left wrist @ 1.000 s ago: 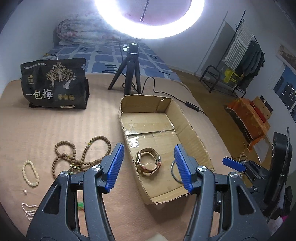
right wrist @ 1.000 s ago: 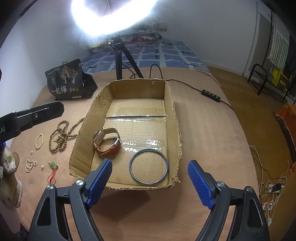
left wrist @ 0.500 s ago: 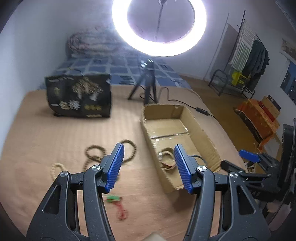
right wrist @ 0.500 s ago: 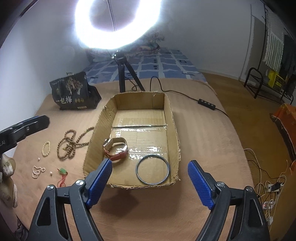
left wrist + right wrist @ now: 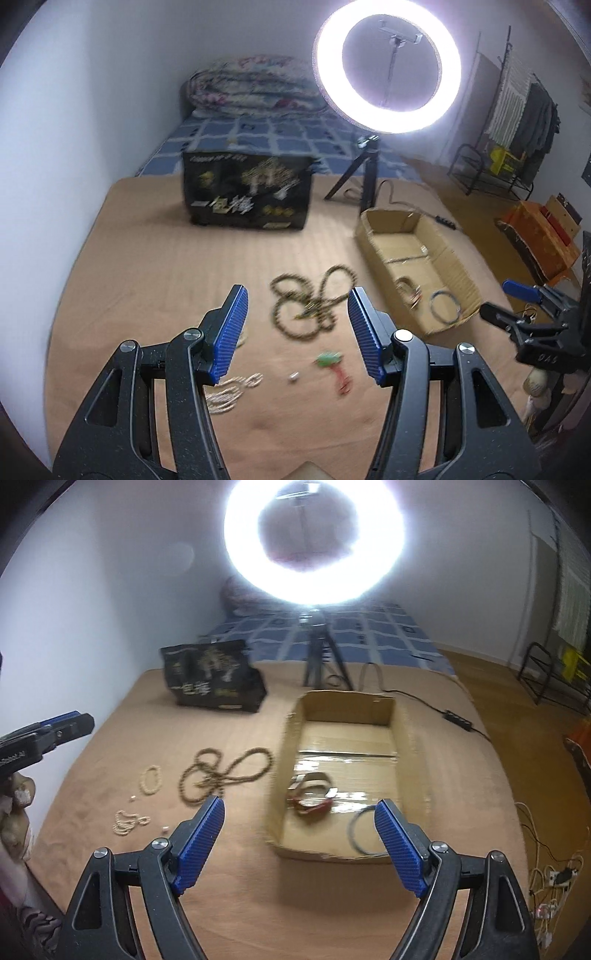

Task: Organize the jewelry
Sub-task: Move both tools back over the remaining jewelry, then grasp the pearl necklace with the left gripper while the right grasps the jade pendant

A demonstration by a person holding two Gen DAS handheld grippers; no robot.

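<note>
My left gripper is open and empty, hanging above the tan blanket over a tangled wooden bead necklace. Nearer lie a green pendant on a red cord, a small loose bead and a white pearl strand. My right gripper is open wide and empty in front of the cardboard box. Inside the box lie a watch-like bracelet and a silver bangle. A pearl bracelet rests left of the bead necklace.
A black printed bag stands at the back of the blanket. A ring light on a small tripod stands behind the box, its cable trailing right. The bed's right edge drops to a wooden floor with a clothes rack.
Both grippers have drawn back and risen, so the box looks smaller. The left gripper has swung left, from over the box to over the loose jewelry. Neither jaw has changed its opening.
</note>
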